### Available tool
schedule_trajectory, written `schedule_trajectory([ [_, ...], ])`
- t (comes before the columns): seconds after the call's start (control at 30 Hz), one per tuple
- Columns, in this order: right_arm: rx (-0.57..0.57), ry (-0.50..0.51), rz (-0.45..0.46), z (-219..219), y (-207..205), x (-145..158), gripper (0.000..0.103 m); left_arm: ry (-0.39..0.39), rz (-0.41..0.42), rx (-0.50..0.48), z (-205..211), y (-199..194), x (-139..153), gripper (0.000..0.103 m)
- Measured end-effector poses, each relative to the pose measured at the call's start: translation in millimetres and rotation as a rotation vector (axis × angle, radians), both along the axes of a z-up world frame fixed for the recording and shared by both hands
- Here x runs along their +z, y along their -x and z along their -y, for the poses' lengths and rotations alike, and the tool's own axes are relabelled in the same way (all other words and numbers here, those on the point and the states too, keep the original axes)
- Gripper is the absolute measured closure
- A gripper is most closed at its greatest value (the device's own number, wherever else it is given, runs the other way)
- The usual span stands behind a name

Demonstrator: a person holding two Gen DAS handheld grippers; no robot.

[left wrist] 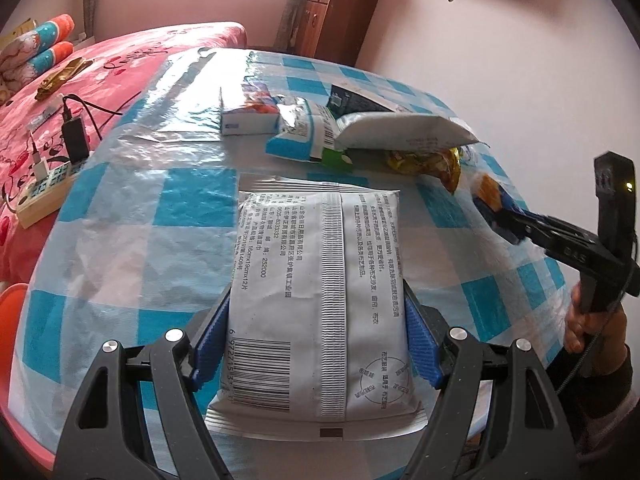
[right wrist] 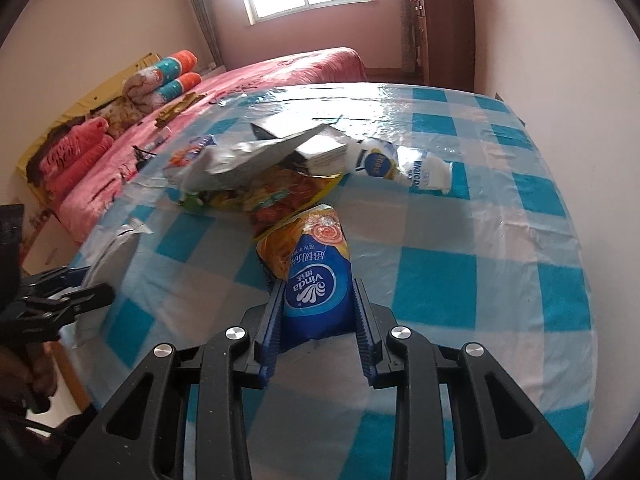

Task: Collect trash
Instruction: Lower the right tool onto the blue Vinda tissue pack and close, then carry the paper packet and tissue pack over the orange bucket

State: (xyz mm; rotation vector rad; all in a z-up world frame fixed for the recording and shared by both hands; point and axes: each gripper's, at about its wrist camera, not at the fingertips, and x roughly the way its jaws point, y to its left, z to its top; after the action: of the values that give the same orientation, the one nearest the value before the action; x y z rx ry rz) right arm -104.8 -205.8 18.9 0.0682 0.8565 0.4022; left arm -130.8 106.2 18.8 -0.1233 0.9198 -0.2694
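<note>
My left gripper point(left wrist: 318, 320) is shut on a white wipes packet point(left wrist: 320, 256), printed side up, its blue pads pressing both long edges above the checked table point(left wrist: 120, 264). In the right wrist view my right gripper point(right wrist: 319, 292) is shut on a blue Vinda tissue pack point(right wrist: 316, 264) with a yellow-orange top end. Seen from the left wrist, that right gripper point(left wrist: 508, 228) hangs over the table's right edge with the pack in its tips. At the right wrist view's left edge, the left gripper point(right wrist: 92, 284) carries the white packet point(right wrist: 116, 248).
A heap of trash lies mid-table: a small box point(left wrist: 248, 116), a blue-white wrapper point(left wrist: 304, 132), a white bag point(left wrist: 400, 128), a yellow snack wrapper point(left wrist: 424, 160) and a white pouch point(right wrist: 400, 164). A pink bed point(left wrist: 120, 64) with a power strip point(left wrist: 44, 196) borders the table's left.
</note>
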Motion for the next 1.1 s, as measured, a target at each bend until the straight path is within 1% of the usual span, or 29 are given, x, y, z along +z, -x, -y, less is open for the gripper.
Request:
schedule_trajectory([
  [0.13,0.021,-0.038,-0.001,-9.7,11.5,10.8,0.069,0.004,0.023,0.015,-10.7,5.3,4.9,0.026],
  [0.27,0.070,-0.070,0.007,-30.9,18.8,26.8,0.069,0.010,0.050,0.040,-27.5,12.6,10.9,0.026],
  [0.37,0.112,-0.079,0.023,-49.3,21.1,38.6,0.069,0.012,0.074,0.081,-48.7,19.6,16.5,0.026],
  [0.47,0.177,-0.084,0.034,-77.1,22.0,50.6,0.069,0.010,0.089,0.129,-69.9,26.6,19.6,0.026],
  [0.67,0.358,-0.101,0.038,-155.6,24.4,69.9,0.069,-0.006,0.111,0.266,-124.5,44.5,22.2,0.026],
  [0.8,0.478,-0.104,0.033,-211.1,26.1,74.6,0.069,-0.017,0.114,0.379,-167.7,59.5,20.5,0.026],
  [0.9,0.566,-0.111,0.018,-253.8,29.2,74.4,0.069,-0.026,0.104,0.460,-198.2,70.6,14.7,0.026],
  [1.0,0.645,-0.094,0.028,-295.6,35.9,74.3,0.069,-0.023,0.081,0.550,-229.5,81.1,3.2,0.026],
  [1.1,0.717,-0.083,0.020,-334.9,41.4,71.0,0.069,-0.018,0.052,0.610,-251.2,87.9,-9.5,0.026],
])
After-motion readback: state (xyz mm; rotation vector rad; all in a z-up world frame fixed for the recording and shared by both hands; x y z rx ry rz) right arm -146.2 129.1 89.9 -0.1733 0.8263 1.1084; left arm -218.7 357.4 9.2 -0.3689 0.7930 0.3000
